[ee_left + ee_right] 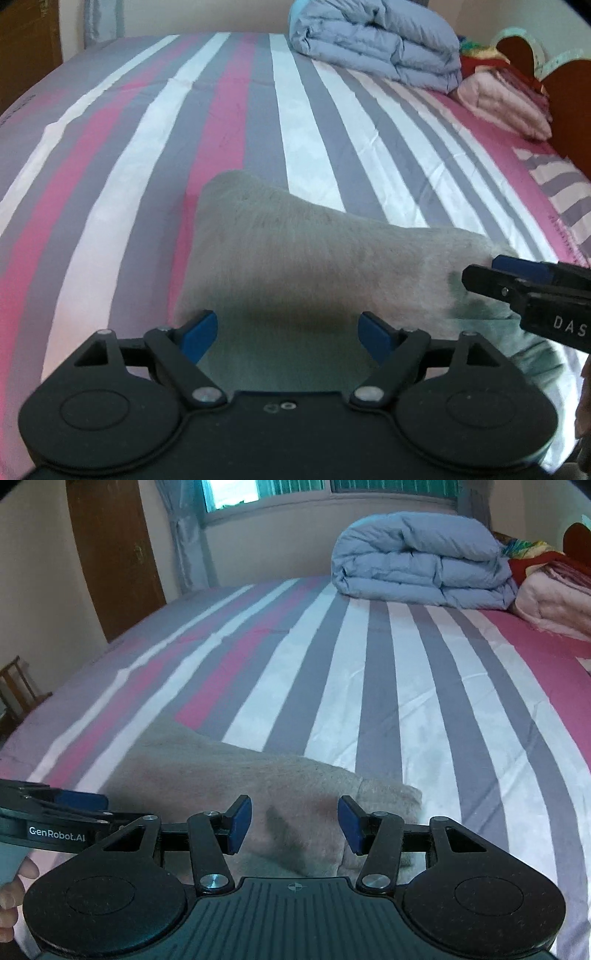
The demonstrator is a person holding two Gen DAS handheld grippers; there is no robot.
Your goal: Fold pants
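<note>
While both units hover above the bed (369, 686):
Left tongs (287, 334): wide, holding nothing.
Right tongs (294, 825): wide, holding nothing.
Pants (295, 258): grey, folded, lying beneath both.

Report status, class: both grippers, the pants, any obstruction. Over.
Left gripper open, empty. Right gripper open, empty. Grey pants folded on the striped bed, below both. Quilt far back, nothing in the way.
</note>
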